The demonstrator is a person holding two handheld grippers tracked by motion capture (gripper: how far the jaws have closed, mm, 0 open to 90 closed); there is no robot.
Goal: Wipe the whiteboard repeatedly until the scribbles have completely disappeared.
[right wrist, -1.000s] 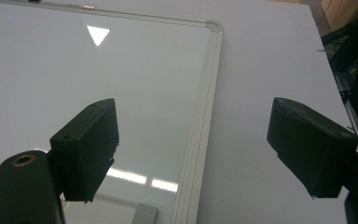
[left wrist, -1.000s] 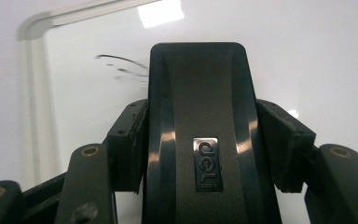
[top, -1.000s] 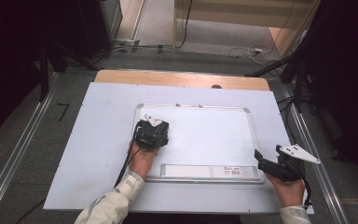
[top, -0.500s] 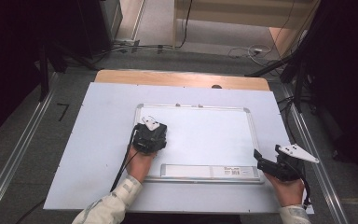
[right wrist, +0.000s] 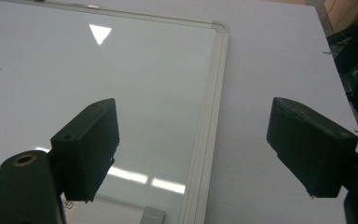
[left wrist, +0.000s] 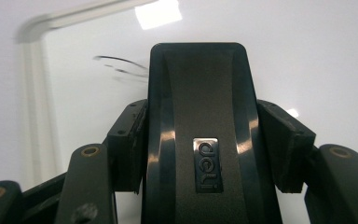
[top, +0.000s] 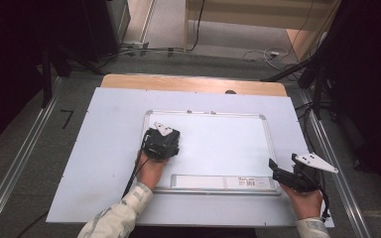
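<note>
A white whiteboard (top: 218, 144) with a silver frame lies flat on the table. My left gripper (top: 161, 143) stands over the board's left part, pointing down at it. In the left gripper view its pads (left wrist: 128, 140) press on both sides of a black board eraser (left wrist: 200, 140), which rests on the board. Faint dark pen strokes (left wrist: 116, 65) remain on the white surface just beyond the eraser. My right gripper (top: 278, 172) hovers at the board's near right corner. In the right gripper view its jaws stand wide apart with nothing between them (right wrist: 196, 144), straddling the board's right frame edge (right wrist: 212, 93).
The board's pen tray (top: 223, 182) with a barcode label runs along its near edge. The pale table top (top: 104, 148) surrounds the board, with a wooden strip (top: 193, 83) at the far side. Metal rails, cables and dark floor lie beyond the table's sides.
The left gripper with the eraser slid slightly toward the near edge, then back away again. The right gripper has kept still.
</note>
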